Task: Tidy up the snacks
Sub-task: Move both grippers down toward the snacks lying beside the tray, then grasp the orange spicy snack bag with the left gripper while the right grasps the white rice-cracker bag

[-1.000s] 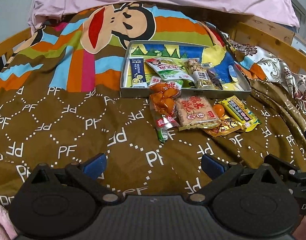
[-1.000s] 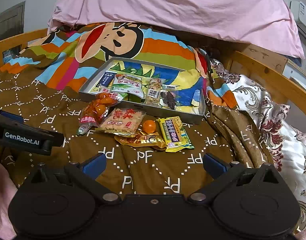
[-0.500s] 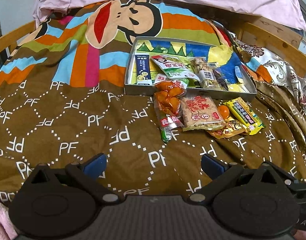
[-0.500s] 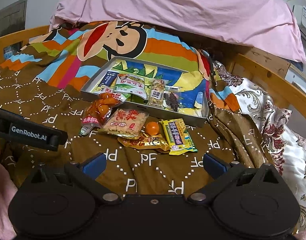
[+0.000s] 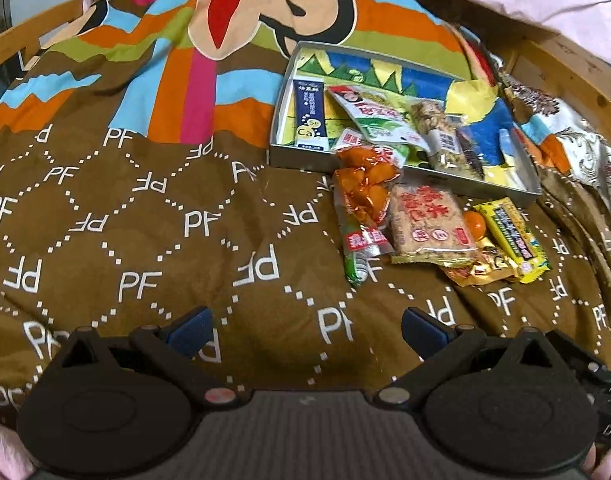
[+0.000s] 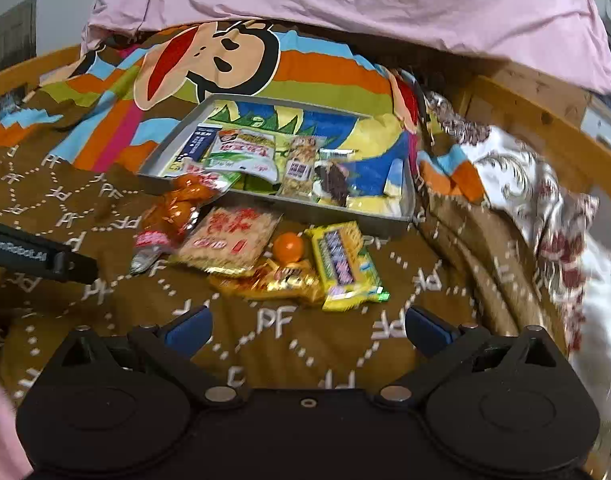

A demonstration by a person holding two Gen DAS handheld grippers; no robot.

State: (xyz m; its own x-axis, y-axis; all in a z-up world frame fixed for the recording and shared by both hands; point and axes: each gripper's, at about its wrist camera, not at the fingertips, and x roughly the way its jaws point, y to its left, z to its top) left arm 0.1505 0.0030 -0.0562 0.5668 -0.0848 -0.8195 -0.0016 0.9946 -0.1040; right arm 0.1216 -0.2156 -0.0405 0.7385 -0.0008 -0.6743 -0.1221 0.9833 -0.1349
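Both tools hover above a bed spread with a brown quilt (image 5: 153,216) printed all over with white "PF" letters and a cartoon monkey face at the far end. The left tool (image 5: 303,330) is spread wide with nothing between its blue pads, and so is the right tool (image 6: 307,330). In the right wrist view, the left tool's black body at the left edge reads "GenRobot.AI".

A shallow grey tray (image 5: 301,160) lies far right of centre on the quilt. Inside it are a blue stick packet (image 5: 310,114) marked "Ca", a green-and-white pouch (image 5: 379,118), a clear bag of nut mix (image 5: 437,136) and a dark snack packet (image 5: 471,152).

Just near of the tray a row of loose snacks rests on the quilt: an orange vacuum-packed snack (image 5: 365,196) leaning on the tray's near wall, a square rice-cracker packet (image 5: 427,224) with red Chinese characters, a small orange ball (image 5: 475,222), a gold foil packet (image 5: 481,270) and a yellow bar (image 5: 513,238). The bar's small print is unreadable.
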